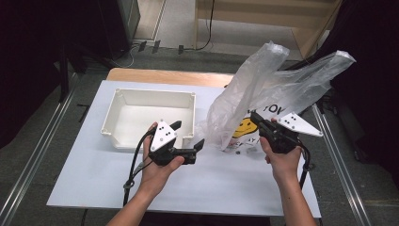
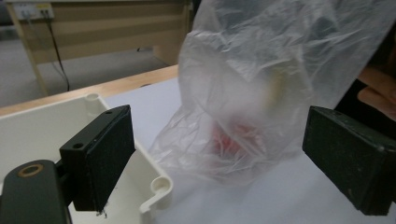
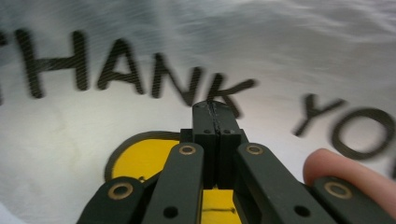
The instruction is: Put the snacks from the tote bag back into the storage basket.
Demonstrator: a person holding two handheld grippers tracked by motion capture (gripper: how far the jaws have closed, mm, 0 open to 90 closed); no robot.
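A clear plastic bag (image 1: pixel 263 89) printed with "THANK YOU" and a yellow smiley stands raised on the right of the white table (image 1: pixel 94 169), its two handles pointing up. My right gripper (image 1: pixel 255 117) meets the bag's printed side. In the right gripper view its jaws (image 3: pixel 215 109) are pressed together with the bag's film (image 3: pixel 140 42) pinched at their tips. My left gripper (image 1: pixel 188 134) is open, held above the table between the white tray (image 1: pixel 153 92) and the bag. The left gripper view faces the bag (image 2: pixel 261 70), where something red (image 2: pixel 231 140) shows blurred inside.
The white tray (image 2: pixel 46 121) is a shallow rectangular box with nothing in it, left of the bag. Metal rails (image 1: pixel 37 155) run along both sides of the table. Wooden furniture (image 1: pixel 282 14) stands behind it.
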